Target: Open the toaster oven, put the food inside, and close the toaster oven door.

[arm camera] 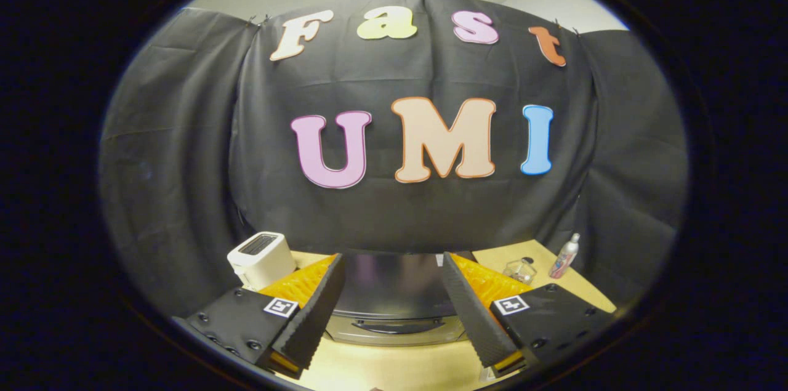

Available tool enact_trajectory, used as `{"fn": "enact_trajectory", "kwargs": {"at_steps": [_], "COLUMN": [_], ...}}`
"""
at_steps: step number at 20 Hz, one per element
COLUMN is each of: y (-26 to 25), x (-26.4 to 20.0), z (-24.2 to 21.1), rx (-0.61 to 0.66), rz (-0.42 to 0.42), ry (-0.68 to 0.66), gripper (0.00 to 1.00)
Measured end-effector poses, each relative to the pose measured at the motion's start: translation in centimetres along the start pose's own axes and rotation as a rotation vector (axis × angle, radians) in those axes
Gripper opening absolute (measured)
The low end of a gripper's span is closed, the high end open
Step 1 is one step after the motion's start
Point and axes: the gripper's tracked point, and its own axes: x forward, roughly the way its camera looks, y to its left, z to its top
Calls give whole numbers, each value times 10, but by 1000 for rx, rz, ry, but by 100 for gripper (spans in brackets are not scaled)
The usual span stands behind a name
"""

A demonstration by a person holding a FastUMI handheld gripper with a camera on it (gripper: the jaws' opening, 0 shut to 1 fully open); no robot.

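Hovering high with gripper [394, 311] fingers spread wide, gripping nothing. Framing the toaster oven [394, 305] between them, sitting mid-tabletop [381, 369], door seemingly closed, handle [394, 327] facing forward. Opening step likely not begun yet. Needing next: dropping toward the handle, hooking and pulling down. Food not clearly visible.

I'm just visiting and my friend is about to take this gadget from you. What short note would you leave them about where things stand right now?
Gripper: open, holding nothing, raised above the table.
Toaster oven: straight ahead between the fingers, seen from above, door looks closed.
Beside it: a white toaster on one side, a small glass jar and a bottle on the other.
Food: I can't pick it out.
Done: nothing yet. Left: open door, load food, close door.
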Motion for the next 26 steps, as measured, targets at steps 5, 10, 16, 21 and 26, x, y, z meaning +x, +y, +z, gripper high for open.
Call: {"fn": "enact_trajectory", "kwargs": {"at_steps": [5, 10, 16, 21, 26], "y": [-15, -19, -29, -26, -27], "x": [29, 58, 78, 81, 76], "z": [-56, -106, -139, -150, -152], "rx": [15, 0, -31, 35, 15], "rz": [-43, -44, -45, -31, -45], "ry": [24, 65, 100, 46, -34], "gripper": [99, 99, 98, 97, 97]}}
